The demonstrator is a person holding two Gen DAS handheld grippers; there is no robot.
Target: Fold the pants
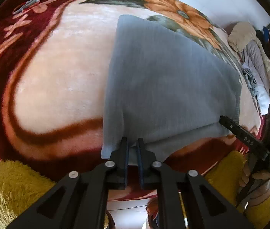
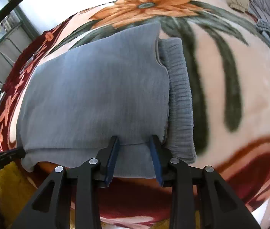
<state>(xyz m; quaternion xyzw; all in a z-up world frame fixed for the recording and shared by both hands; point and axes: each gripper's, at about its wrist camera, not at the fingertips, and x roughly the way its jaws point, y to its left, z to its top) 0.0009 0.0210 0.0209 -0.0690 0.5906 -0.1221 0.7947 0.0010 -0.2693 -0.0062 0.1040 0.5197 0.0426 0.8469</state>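
Grey pants (image 2: 96, 87), already folded over, lie on a floral blanket (image 1: 58, 76). The left claw (image 1: 133, 143) is clamped on their near edge; the right claw (image 2: 135, 143) straddles it, apart. Likely next: a matching right grip, then another fold.

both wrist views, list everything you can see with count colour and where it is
pants: one, grey-blue, folded on the blanket, ribbed waistband on the right in the right wrist view
blanket: one, cream with dark red border, orange flowers and green leaves, under the pants
clothes pile: several, beige, grey and dark, at the blanket's far right edge
metal rack: one, grey, far left beyond the blanket
fuzzy sleeves: two, yellow, at the near edge
left gripper: one, black, shut on the pants' near edge
right gripper: one, black with blue pads, partly closed at the near edge; grip unclear
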